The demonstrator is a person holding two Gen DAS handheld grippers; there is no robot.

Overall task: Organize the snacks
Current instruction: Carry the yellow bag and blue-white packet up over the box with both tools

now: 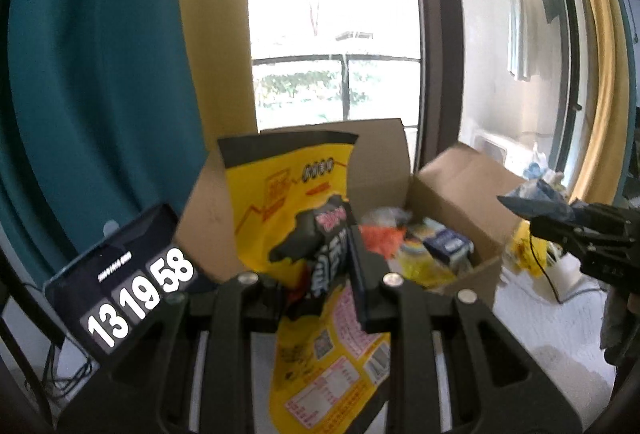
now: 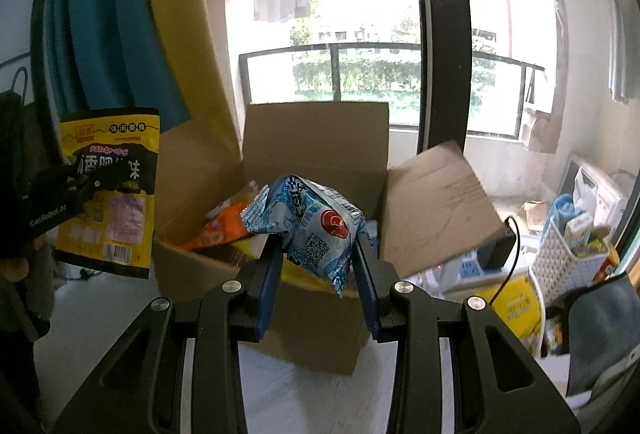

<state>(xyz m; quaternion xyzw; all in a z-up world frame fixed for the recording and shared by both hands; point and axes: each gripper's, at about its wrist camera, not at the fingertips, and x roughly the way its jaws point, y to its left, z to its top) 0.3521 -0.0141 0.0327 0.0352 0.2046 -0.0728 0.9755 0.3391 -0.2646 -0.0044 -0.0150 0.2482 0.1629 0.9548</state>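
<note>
My left gripper (image 1: pixel 320 254) is shut on a yellow and black snack bag (image 1: pixel 292 193), held upright in front of an open cardboard box (image 1: pixel 452 189). The same bag shows at the left of the right wrist view (image 2: pixel 110 189). My right gripper (image 2: pixel 316 246) is shut on a blue and white snack packet (image 2: pixel 312 222), held above the box's near edge (image 2: pixel 312 330). The box holds several snacks, among them an orange packet (image 2: pixel 222 230). The right gripper also shows at the right edge of the left wrist view (image 1: pixel 576 222).
A tablet showing a clock (image 1: pixel 120 286) stands left of the box. A white basket with packets (image 2: pixel 568 258), a power strip (image 2: pixel 472 266) and a yellow bag (image 2: pixel 516 302) sit to the right. Teal curtain (image 1: pixel 92 73) and a glass balcony door (image 2: pixel 360 33) stand behind.
</note>
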